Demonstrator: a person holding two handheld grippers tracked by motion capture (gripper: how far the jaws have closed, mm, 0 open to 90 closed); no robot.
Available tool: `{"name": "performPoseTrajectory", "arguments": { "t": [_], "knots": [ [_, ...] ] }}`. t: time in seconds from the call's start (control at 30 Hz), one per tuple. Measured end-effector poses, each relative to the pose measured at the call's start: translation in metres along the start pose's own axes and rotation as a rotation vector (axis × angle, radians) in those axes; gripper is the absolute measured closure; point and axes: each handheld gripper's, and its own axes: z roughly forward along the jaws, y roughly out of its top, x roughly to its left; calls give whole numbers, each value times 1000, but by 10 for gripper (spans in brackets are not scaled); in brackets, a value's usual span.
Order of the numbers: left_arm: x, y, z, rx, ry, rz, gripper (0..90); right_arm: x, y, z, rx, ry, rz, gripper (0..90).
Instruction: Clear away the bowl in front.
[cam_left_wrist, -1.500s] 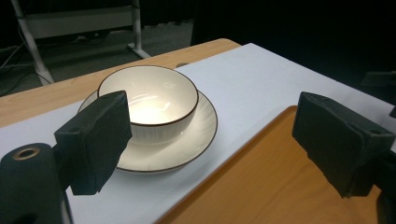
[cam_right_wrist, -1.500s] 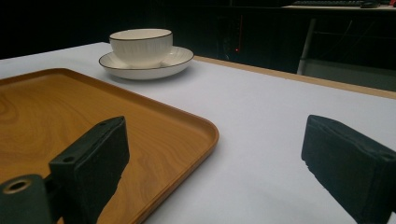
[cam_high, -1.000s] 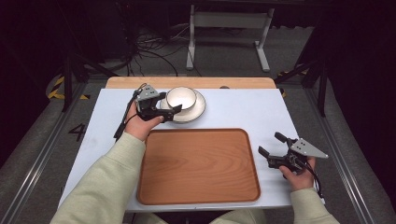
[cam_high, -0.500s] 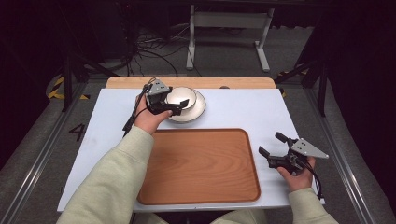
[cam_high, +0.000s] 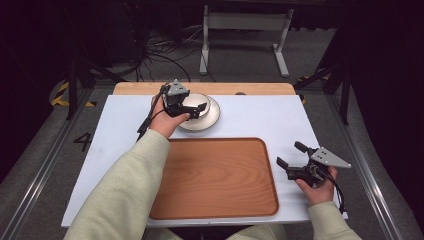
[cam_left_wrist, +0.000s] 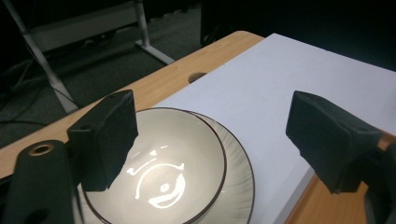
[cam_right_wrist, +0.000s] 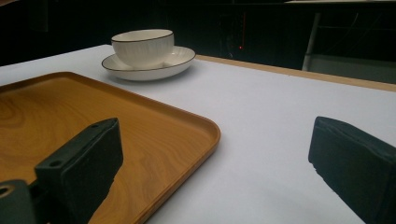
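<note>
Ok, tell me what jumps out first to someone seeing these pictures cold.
First, the white bowl on its plate at the far side of the table, with the left gripper open right over the bowl, one jaw above its inside and nothing gripped. Next, the big wooden tray lying bare in the middle near the person. The right gripper sits open at the tray's right edge.

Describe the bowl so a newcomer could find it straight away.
Start at the big wooden tray on the white table top. Just beyond its far left corner sits a cream plate, and the bowl stands on it, under the left gripper. It is the deep, ribbed dish with a thin dark rim.
</note>
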Motion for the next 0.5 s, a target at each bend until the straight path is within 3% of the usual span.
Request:
{"name": "performPoseTrajectory", "arguments": {
  "t": [0.1,0.3,0.37,0.5],
  "knots": [
    [0,0,5,61,4,41,220,0,0,0,3,1,3,36],
    [-2,-1,18,134,-10,71,259,0,0,1,11,3,-3,37],
    [-1,-3,21,173,9,51,293,1,0,1,14,2,-5,40],
    [3,-7,29,195,-29,31,340,1,1,1,17,2,-3,57]
  ]
}}
